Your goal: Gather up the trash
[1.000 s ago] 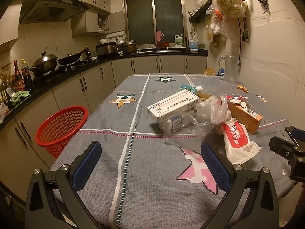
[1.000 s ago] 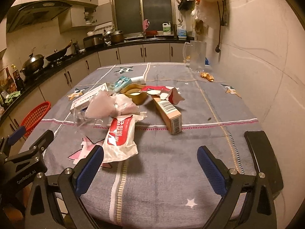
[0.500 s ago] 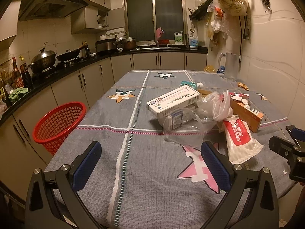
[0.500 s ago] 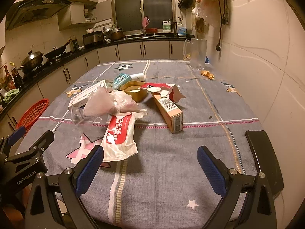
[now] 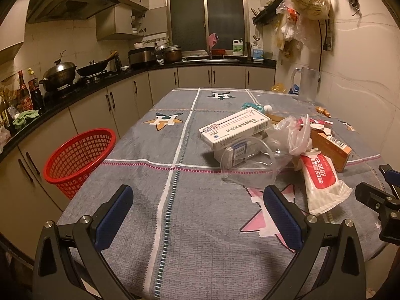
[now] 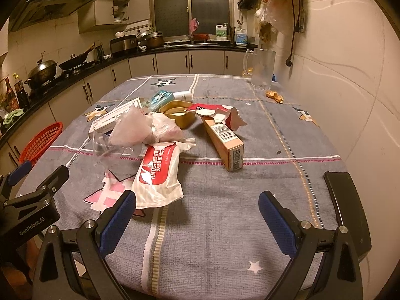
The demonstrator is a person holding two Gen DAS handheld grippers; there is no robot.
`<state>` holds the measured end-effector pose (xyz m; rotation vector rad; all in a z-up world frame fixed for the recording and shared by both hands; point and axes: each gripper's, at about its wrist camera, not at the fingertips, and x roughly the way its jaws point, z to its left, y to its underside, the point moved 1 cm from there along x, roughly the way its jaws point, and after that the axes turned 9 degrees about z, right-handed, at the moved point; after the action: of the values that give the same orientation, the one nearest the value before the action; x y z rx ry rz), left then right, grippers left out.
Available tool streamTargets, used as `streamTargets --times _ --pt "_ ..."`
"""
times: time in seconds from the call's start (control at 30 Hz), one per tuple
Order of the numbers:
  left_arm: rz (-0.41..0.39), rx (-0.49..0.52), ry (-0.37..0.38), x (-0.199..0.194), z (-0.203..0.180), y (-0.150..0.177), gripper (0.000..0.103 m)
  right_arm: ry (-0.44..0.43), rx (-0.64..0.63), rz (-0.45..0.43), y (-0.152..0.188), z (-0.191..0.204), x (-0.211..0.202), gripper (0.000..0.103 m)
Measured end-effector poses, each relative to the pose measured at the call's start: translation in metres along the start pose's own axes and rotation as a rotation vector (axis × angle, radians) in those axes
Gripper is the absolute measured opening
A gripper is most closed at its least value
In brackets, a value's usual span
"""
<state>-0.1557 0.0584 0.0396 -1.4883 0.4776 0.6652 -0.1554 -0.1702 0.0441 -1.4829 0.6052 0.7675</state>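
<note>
You have two grippers over one table (image 5: pixel 140 175), both with jaws wide apart and holding nothing. Your left gripper (image 5: pixel 197 215) hangs above bare cloth at the near edge; your right gripper (image 6: pixel 197 217) does the same, further right, and its body reads "GenRobot.AI" where it shows in the right view.

Take the clear cup (image 5: pixel 247 162) as landmark. Far left of it, off the table edge, stands one red basket (image 5: pixel 80 155). Just behind the cup, two white boxes are stacked, the top box (image 5: pixel 235 127) printed "28" with characters too small to read. Behind those lie a teal packet (image 6: pixel 160 98) and a white bottle (image 6: pixel 182 96). Touching the cup on the right is one crumpled clear bag (image 5: pixel 297 135). Just right and nearer to you lies one white pouch (image 6: pixel 157 172) with a red label in Chinese characters; its near end is just ahead of your right gripper's left finger and a little right of your left gripper's right finger. Behind the bag sits one round brown tub (image 6: pixel 180 115). Right of that lie a torn red wrapper (image 6: pixel 220 115) and one tan carton (image 6: pixel 225 145) with barcodes. Far behind, right, stands one glass jug (image 6: pixel 262 67), with a few orange scraps (image 6: pixel 275 96) near it.

The heap lies ahead of both grippers, apart from them.
</note>
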Motion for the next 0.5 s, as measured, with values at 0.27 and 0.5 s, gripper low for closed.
streamTargets --times 0.27,0.5 --pt "0.009 0.000 -0.005 0.0028 0.0019 0.0015 0.103 0.012 -0.009 0.000 0.0006 0.0017 0.0012 0.100" --pt "0.008 0.001 -0.004 0.0030 0.0014 0.0028 0.103 0.015 -0.010 0.003 0.0006 0.0012 0.0021 0.100"
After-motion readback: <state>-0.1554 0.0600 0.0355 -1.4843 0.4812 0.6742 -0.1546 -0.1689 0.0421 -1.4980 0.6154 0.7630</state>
